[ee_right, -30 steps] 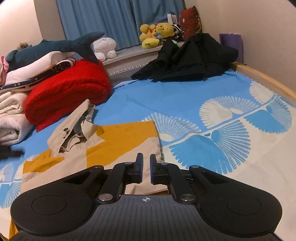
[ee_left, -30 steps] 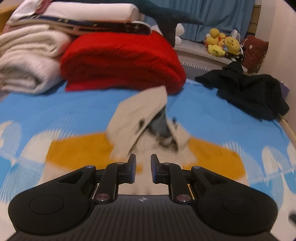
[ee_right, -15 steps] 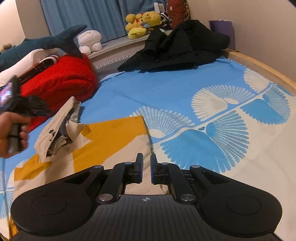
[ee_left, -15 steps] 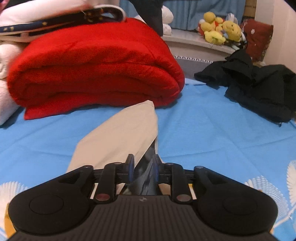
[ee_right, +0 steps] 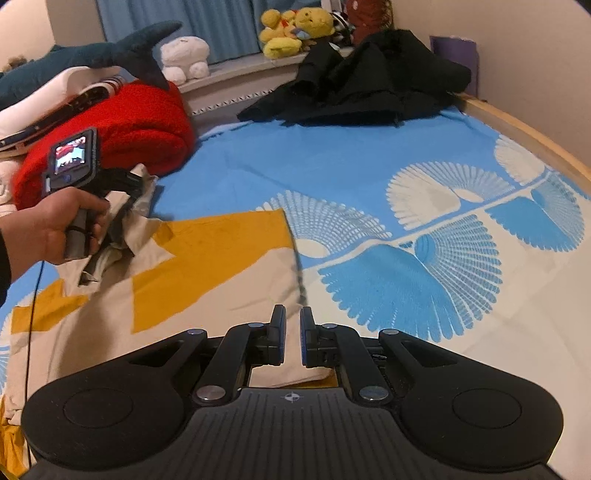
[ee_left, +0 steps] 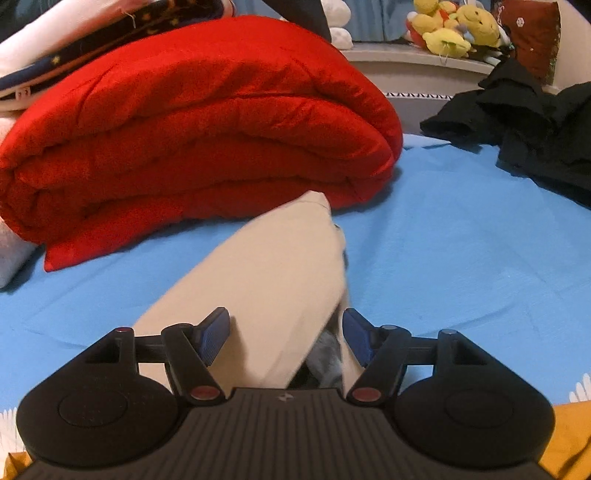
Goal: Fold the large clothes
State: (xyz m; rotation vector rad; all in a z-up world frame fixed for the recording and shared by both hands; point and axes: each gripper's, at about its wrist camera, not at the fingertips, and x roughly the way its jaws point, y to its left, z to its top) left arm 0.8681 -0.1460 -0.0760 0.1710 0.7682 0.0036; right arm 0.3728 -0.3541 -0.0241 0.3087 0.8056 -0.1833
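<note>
A beige and mustard-yellow garment [ee_right: 207,273] lies spread on the blue patterned bed sheet [ee_right: 369,173]. Its beige collar flap [ee_left: 273,277] reaches toward the red blanket. My left gripper [ee_left: 286,332] sits low over that flap with its jaws opening. The flap lies between the blue pads [ee_left: 216,334], which do not press on it. In the right wrist view a hand [ee_right: 55,221] holds that gripper at the crumpled collar. My right gripper [ee_right: 292,332] is shut over the garment's near right edge, and I see no cloth between its pads.
A folded red blanket [ee_left: 184,147] lies just beyond the flap, with white and patterned bedding stacked at its left. A heap of black clothes [ee_right: 362,85] lies at the far right. Plush toys [ee_right: 291,33] line the sill. The wooden bed rim [ee_right: 524,136] runs along the right.
My left gripper came forward and down from above the garment to the beige flap, and its jaws went from nearly shut to wide. The right gripper stayed shut and shifted only slightly.
</note>
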